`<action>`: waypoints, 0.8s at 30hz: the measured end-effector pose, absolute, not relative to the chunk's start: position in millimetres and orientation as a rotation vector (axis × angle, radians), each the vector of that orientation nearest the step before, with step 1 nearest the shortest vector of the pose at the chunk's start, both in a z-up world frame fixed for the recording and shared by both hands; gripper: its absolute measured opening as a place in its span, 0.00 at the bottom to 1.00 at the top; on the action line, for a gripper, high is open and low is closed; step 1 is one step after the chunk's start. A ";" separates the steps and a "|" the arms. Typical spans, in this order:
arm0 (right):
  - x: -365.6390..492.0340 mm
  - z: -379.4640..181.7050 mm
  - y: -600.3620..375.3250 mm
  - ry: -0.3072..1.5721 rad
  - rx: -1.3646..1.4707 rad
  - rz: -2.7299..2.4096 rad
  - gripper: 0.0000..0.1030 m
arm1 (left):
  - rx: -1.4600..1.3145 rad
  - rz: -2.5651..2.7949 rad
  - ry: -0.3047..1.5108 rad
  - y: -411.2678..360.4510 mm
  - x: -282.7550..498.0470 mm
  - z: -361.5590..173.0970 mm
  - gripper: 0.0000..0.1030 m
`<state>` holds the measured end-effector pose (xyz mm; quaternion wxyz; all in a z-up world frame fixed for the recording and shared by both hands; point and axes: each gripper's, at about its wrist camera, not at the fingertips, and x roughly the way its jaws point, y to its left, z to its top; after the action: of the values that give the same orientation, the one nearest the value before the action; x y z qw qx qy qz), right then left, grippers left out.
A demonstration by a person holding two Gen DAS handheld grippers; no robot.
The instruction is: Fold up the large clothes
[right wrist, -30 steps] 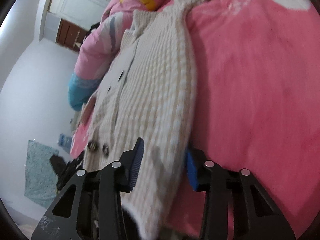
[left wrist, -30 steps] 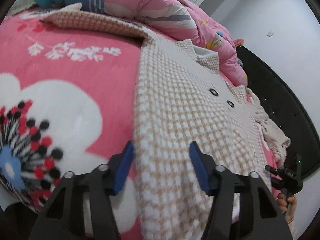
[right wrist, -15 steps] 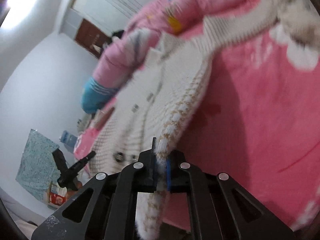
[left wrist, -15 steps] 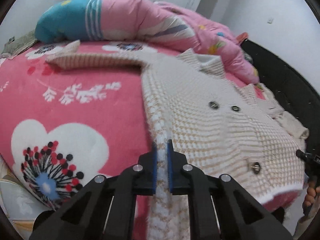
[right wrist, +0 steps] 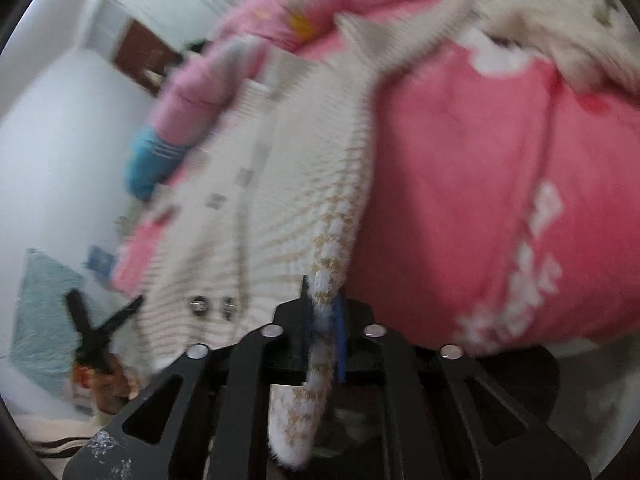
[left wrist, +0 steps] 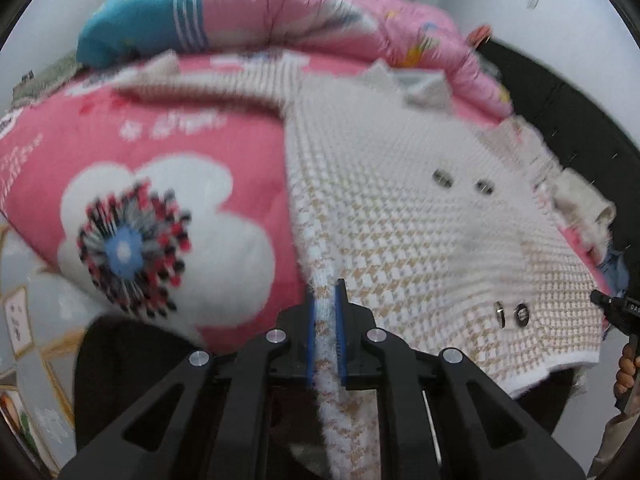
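Observation:
A cream and tan houndstooth knit coat [left wrist: 400,208] with dark buttons lies spread on a pink flowered bed cover [left wrist: 168,184]. My left gripper [left wrist: 325,316] is shut on the coat's left hem edge at the near side of the bed. My right gripper [right wrist: 322,316] is shut on the coat's [right wrist: 280,208] right hem edge, and the fabric hangs down between its fingers. The right gripper also shows at the right edge of the left wrist view [left wrist: 618,312]. The left gripper shows low left in the right wrist view [right wrist: 96,332].
A rolled pink and teal quilt [left wrist: 280,12] lies along the far side of the bed. More pale clothes [right wrist: 560,8] are heaped on the bed past the coat. A dark headboard [left wrist: 560,104] stands at the right. A teal cloth [right wrist: 44,312] hangs by the wall.
Both grippers closed on the coat's hem corners, then pulled back toward me and lifted; the coat's lower edge now hangs stretched between them off the bed's edge.

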<state>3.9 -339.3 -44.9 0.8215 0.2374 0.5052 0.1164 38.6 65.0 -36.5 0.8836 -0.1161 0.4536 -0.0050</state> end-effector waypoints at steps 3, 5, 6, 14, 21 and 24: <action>11.5 -42.7 -346.2 1.101 0.396 0.064 0.49 | -0.210 0.019 0.980 66.4 43.9 -51.0 0.19; 15.4 -28.0 -344.0 1.059 0.344 0.033 0.62 | -0.198 0.041 0.941 72.8 40.3 -46.3 0.41; 15.9 -18.9 -340.1 1.034 0.320 0.034 0.65 | -0.203 0.044 0.923 76.3 39.0 -43.7 0.48; 64.4 12.0 -237.7 0.908 0.064 0.206 0.92 | -0.263 0.102 0.812 102.0 63.2 -26.8 0.73; 122.1 6.3 -138.2 0.888 -0.079 0.334 0.92 | -0.248 0.126 0.764 107.6 114.8 -15.7 0.84; 148.4 -2.3 -104.4 0.914 -0.091 0.351 0.92 | -0.268 0.139 0.737 118.7 136.4 -10.8 0.86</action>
<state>148.4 -104.4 -2.3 0.8816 -0.0438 0.4386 0.1685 136.4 118.7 -10.8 0.9217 -0.1305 0.3589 0.0678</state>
